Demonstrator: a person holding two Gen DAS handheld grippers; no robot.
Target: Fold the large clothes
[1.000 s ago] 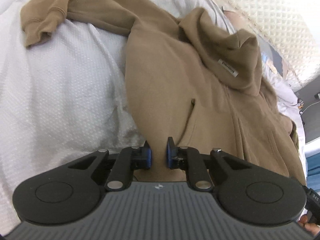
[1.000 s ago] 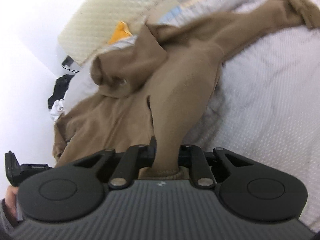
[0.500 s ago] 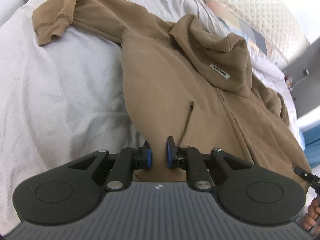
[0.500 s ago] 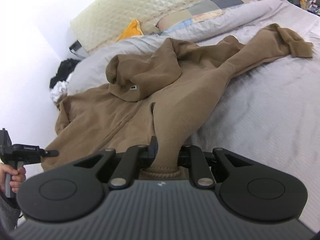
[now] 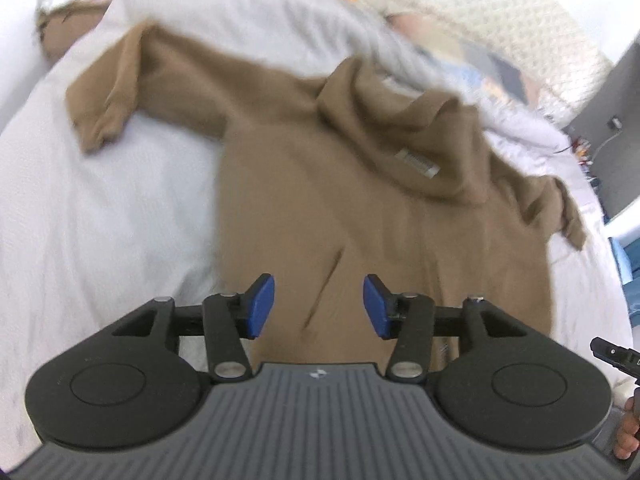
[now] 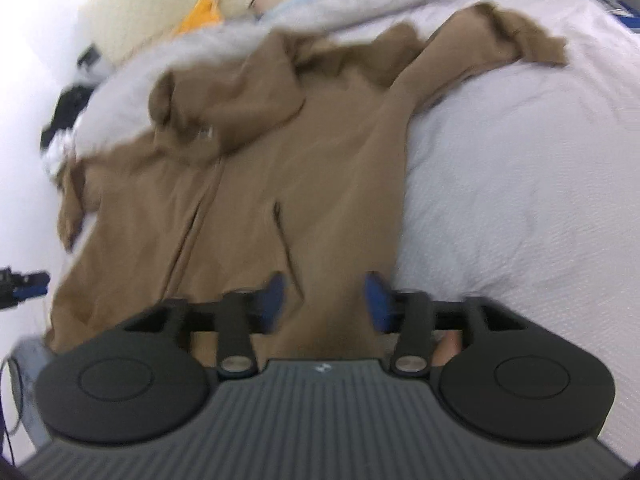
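A large tan zip hoodie (image 5: 320,200) lies spread front-up on a white bed, hood flopped over the chest, sleeves out to both sides. It also shows in the right wrist view (image 6: 280,168). My left gripper (image 5: 318,306) is open over the hem on one side, beside a pocket slit (image 5: 324,288). My right gripper (image 6: 326,298) is open over the hem on the other side, with cloth lying between its blue pads (image 6: 376,296). Both views are motion-blurred.
The white bedcover (image 5: 100,220) surrounds the hoodie. A grey duvet (image 5: 248,8), pillows and a quilted headboard (image 5: 500,12) lie at the far end. An orange item (image 6: 200,12) sits near the headboard. Dark clothes (image 6: 68,108) lie at the bed's far left edge.
Both grippers have opened and let go of the hoodie's hem. The hoodie now lies flat on the bed, and both cameras have pulled back and swung.
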